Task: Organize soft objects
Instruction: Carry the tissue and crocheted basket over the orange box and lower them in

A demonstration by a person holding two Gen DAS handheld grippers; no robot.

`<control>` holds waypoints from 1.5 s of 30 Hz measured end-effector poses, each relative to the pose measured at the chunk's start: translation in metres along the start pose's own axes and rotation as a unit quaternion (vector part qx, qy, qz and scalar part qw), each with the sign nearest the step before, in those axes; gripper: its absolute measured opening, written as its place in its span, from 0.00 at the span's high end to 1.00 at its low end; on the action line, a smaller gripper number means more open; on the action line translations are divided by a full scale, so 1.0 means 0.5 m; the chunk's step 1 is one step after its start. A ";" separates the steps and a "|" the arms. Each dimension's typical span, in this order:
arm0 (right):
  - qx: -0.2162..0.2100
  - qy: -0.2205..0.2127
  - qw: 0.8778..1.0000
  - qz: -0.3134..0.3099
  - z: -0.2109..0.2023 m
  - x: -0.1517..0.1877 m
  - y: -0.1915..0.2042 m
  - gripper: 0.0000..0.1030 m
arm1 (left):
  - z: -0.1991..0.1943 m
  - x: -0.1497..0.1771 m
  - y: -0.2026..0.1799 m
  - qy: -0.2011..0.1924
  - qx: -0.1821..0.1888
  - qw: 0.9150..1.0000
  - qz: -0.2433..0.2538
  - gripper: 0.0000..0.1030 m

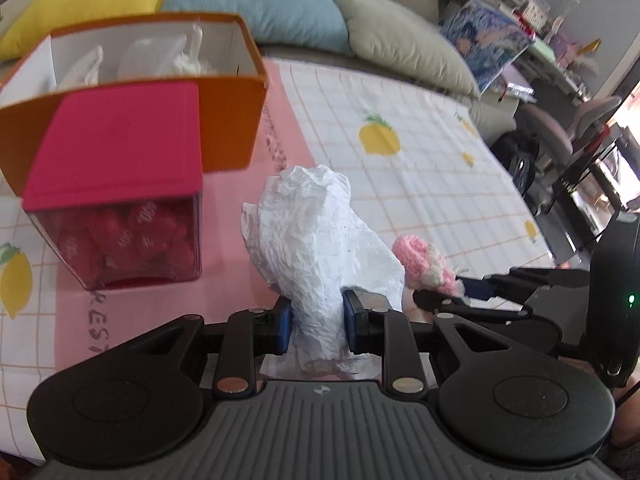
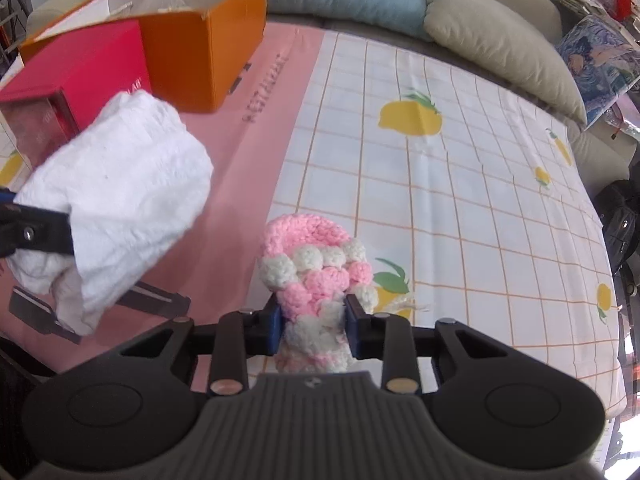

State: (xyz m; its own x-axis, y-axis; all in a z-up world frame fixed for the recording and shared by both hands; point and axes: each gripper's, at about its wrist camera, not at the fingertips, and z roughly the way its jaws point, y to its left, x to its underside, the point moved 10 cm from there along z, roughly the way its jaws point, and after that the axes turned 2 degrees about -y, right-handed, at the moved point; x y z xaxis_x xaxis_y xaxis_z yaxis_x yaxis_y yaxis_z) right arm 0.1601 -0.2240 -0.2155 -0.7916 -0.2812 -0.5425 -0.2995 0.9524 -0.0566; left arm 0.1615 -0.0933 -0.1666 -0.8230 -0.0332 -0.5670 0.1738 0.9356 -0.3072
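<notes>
My left gripper [image 1: 316, 320] is shut on a crumpled white tissue wad [image 1: 316, 240] and holds it above the pink strip of the cloth. The wad also shows at the left of the right wrist view [image 2: 116, 208]. My right gripper [image 2: 312, 322] is shut on a pink and white crocheted piece [image 2: 316, 272], held above the checked cloth. That piece and the right gripper [image 1: 460, 292] show at the right in the left wrist view, with the crochet [image 1: 424, 264] just right of the tissue. An open orange box [image 1: 224, 120] stands ahead left, with white soft items inside.
A clear box with a red lid [image 1: 116, 184] full of red packets stands in front of the orange box [image 2: 200, 52]. The lemon-print checked cloth [image 2: 460, 200] covers the surface. Yellow, blue and grey cushions [image 1: 260, 4] line the back. Shelves and chairs [image 1: 560, 128] are at the right.
</notes>
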 end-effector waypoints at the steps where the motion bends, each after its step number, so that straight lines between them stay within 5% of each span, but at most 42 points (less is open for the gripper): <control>1: -0.005 -0.005 1.000 0.004 -0.013 -0.004 0.004 0.71 | -0.013 -0.009 -0.001 -0.010 0.006 1.000 -0.001 0.72; 13: -0.063 -0.127 0.989 0.030 -0.178 -0.158 0.078 0.69 | -0.150 -0.107 0.062 -0.115 -0.011 0.993 -0.007 0.72; 26: -0.127 -0.198 0.972 -0.014 -0.203 -0.392 0.220 0.67 | -0.210 -0.253 0.220 -0.178 -0.076 0.981 -0.028 0.72; 35: -0.145 -0.199 0.969 -0.030 -0.129 -0.536 0.286 0.67 | -0.160 -0.350 0.293 -0.168 -0.120 0.978 -0.017 0.72; 45: -0.121 -0.128 0.984 -0.025 0.070 -0.607 0.294 0.66 | -0.019 -0.386 0.355 -0.100 -0.159 0.982 0.007 0.72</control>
State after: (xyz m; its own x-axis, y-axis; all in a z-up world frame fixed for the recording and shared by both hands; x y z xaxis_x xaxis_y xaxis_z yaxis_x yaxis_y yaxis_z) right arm 0.3749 0.0054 -0.0884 -0.6218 -0.2586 -0.7392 -0.4771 0.8737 0.0956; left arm 0.3462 0.0826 -0.1045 -0.6941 -0.0575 -0.7175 -0.0188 0.9979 -0.0618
